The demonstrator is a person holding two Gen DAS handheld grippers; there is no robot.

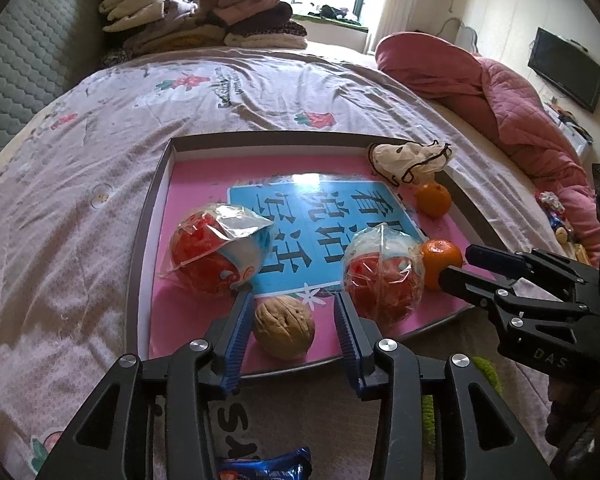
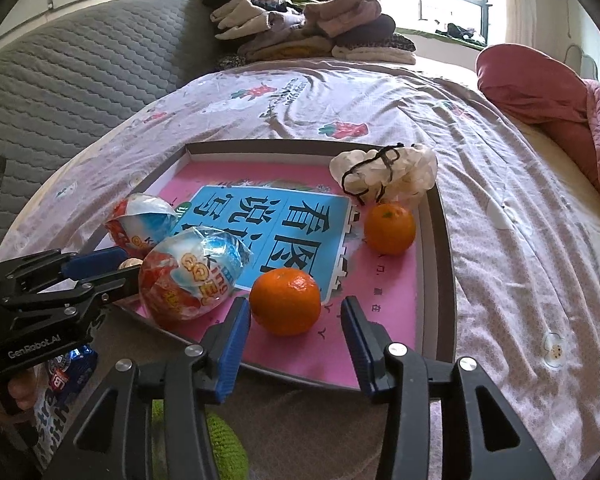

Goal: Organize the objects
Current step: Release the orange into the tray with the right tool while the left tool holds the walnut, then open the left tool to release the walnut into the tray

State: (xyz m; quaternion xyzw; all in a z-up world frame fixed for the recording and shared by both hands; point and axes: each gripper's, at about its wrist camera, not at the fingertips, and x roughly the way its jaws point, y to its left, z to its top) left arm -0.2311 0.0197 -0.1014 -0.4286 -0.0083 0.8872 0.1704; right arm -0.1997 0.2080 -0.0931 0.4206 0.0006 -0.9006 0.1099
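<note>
— Fingers of the left gripper (image 1: 294, 308) stand apart around the walnut (image 1: 284, 327), one pad touching its side, the other clear of it, so nothing is squeezed.

— And the right gripper (image 2: 296, 320)?

— Its fingers are open too, straddling the near mandarin (image 2: 286, 300) without pressing it. Both fruits sit in the pink tray (image 1: 156, 216) on the bed (image 1: 60, 208).

— What else is in that tray?

— Two wrapped chocolate eggs: one (image 1: 208, 252) at the tray's left side, behind the walnut, another (image 1: 382, 276) toward its near right, just beside the near mandarin. A second mandarin (image 2: 390, 227) lies farther back along the tray's right wall, and a crumpled white bag (image 2: 384, 174) with a black cord sits in the far right corner.

— And the tray's middle?

— A blue card with large Chinese characters (image 2: 284, 232) lies flat there.
</note>
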